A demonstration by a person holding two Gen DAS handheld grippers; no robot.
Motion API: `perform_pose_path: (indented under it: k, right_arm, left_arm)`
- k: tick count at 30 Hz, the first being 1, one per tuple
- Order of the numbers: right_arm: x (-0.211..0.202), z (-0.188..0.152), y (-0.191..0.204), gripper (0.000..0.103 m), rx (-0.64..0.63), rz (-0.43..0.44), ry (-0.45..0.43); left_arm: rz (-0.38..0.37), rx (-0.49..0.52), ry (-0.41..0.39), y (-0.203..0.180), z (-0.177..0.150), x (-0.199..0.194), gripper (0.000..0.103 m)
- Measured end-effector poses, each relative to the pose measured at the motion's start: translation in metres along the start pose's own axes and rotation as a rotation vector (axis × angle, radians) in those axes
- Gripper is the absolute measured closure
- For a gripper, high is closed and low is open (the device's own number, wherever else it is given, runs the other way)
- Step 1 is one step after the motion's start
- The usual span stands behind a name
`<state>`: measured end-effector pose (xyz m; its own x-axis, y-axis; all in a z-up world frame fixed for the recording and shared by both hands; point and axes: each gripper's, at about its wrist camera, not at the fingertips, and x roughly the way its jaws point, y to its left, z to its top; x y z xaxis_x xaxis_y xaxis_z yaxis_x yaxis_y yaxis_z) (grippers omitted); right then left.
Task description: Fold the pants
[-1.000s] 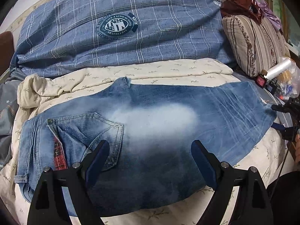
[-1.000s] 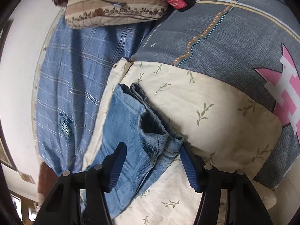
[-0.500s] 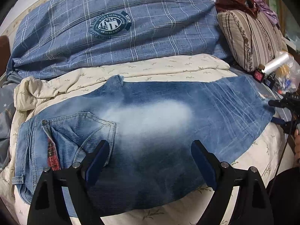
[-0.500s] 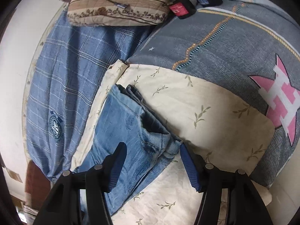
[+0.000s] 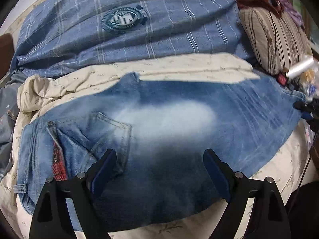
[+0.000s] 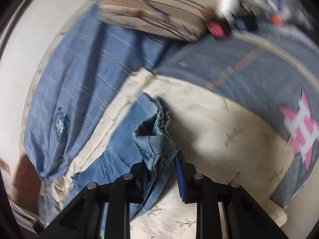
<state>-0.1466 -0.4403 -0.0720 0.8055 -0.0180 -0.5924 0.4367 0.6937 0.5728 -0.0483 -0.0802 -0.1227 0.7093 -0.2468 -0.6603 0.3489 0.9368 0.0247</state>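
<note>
The jeans (image 5: 159,139) lie folded lengthwise across a cream leaf-print sheet (image 5: 179,67), waistband and back pocket toward the left of the left wrist view and the leg ends running off to the right.

The left gripper (image 5: 159,171) stands with its jaws spread wide over the dark seat area of the jeans, one blue-padded finger beside the pocket, the other past the pale faded patch. Nothing is caught between them, and whether the tips touch the cloth cannot be told.

The right gripper (image 6: 161,167) is at the leg ends of the jeans. Its jaws are closing narrowly, with a bunched hem of denim pinched between the pads and gathered into folds above the sheet.

Behind the jeans lies a blue plaid quilt (image 5: 129,29), and a striped pillow (image 5: 275,37) sits beyond the leg ends.
</note>
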Motion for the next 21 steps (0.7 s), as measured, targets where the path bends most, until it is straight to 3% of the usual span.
perform_pose_path:
  k: [4,10,13,16,20,21]
  right_arm:
    - [-0.018,-0.008,0.051,0.079,-0.165,0.027,-0.067]
    - [-0.024,-0.036,0.130,0.079,-0.361,0.096,-0.054]
    - [-0.012,-0.062,0.159,0.079,-0.428,0.127,0.008]
    - [0.016,-0.094,0.180,0.079,-0.480,0.144,0.132]
    - [0.070,-0.147,0.192,0.069,-0.557,0.077,0.383]
    - [0.072,-0.158,0.195,0.064,-0.611,0.052,0.363]
  left_arm:
    - [0.005,-0.063,-0.031,0.017,0.006,-0.007,0.014]
    - [0.017,-0.148,-0.070,0.046,0.011,-0.020,0.014]
    - [0.019,-0.176,-0.090,0.059,0.011,-0.029,0.014]
    - [0.023,-0.205,-0.103,0.072,0.009,-0.036,0.014]
    - [0.027,-0.239,-0.099,0.085,0.007,-0.039,0.014]
    - [0.028,-0.243,-0.098,0.087,0.006,-0.039,0.014]
